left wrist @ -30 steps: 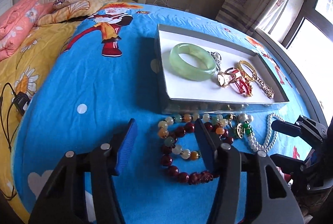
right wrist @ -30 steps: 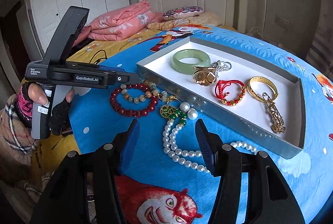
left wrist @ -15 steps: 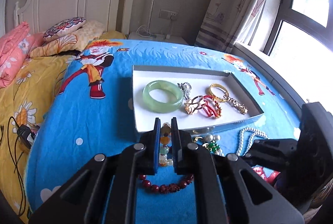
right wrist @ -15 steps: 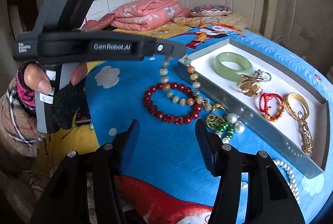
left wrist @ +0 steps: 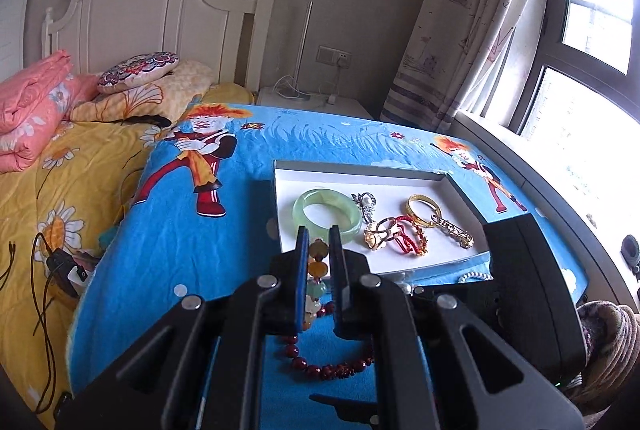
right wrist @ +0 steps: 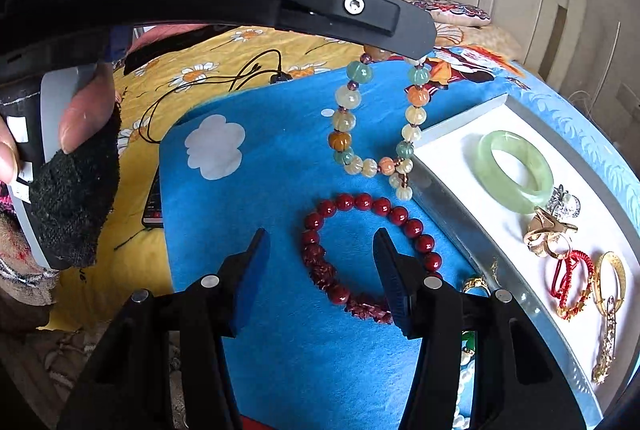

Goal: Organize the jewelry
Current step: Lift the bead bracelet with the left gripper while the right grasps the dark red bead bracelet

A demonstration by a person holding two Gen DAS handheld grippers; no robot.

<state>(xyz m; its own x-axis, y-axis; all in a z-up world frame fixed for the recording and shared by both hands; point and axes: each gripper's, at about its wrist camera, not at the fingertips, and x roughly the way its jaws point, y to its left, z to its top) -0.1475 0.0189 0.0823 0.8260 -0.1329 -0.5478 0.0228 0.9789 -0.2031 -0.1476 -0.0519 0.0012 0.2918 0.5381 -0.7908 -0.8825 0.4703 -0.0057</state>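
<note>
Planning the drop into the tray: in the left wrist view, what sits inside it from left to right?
In the tray: green jade bangle → silver brooch → gold ring piece → red cord bracelet → gold bangle with its chain.

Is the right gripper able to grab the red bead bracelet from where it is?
Probably yes. The right gripper is open, and the red bead bracelet lies on the blue blanket right between its fingers, with nothing covering it.
</note>
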